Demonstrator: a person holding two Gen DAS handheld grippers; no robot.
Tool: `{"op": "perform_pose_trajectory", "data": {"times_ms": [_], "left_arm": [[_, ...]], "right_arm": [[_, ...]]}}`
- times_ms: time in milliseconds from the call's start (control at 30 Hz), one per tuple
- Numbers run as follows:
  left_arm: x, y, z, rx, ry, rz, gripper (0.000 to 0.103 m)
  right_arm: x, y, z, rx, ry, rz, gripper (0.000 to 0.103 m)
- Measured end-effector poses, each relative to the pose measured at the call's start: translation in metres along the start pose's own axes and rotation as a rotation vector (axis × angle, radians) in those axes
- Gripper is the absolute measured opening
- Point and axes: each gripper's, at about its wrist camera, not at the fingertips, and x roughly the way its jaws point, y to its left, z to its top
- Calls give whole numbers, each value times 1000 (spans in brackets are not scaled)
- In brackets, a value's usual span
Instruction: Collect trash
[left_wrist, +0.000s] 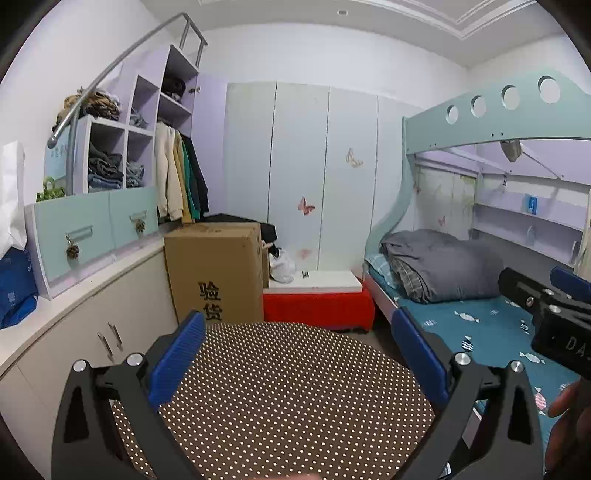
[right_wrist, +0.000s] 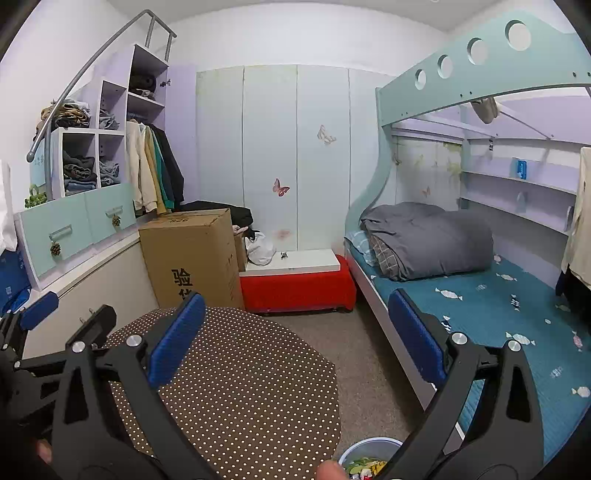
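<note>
Down at the bottom edge of the right wrist view sits a small round bin (right_wrist: 369, 456) with a pale blue rim, on the grey carpet, just beside the polka-dot table and near the bed frame. It stands upright, mouth open. Inside it lie colourful scraps (right_wrist: 364, 466), green, yellow and white. Only its upper part shows; the frame cuts off the rest.
</note>
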Motion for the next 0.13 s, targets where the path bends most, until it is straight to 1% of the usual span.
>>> {"op": "perform_pose_trajectory", "data": {"times_ms": [133], "left_arm": [[4, -3, -2, 10, 11, 6, 98]], "right_arm": [[2, 1, -1, -2, 3, -5, 97]]}}
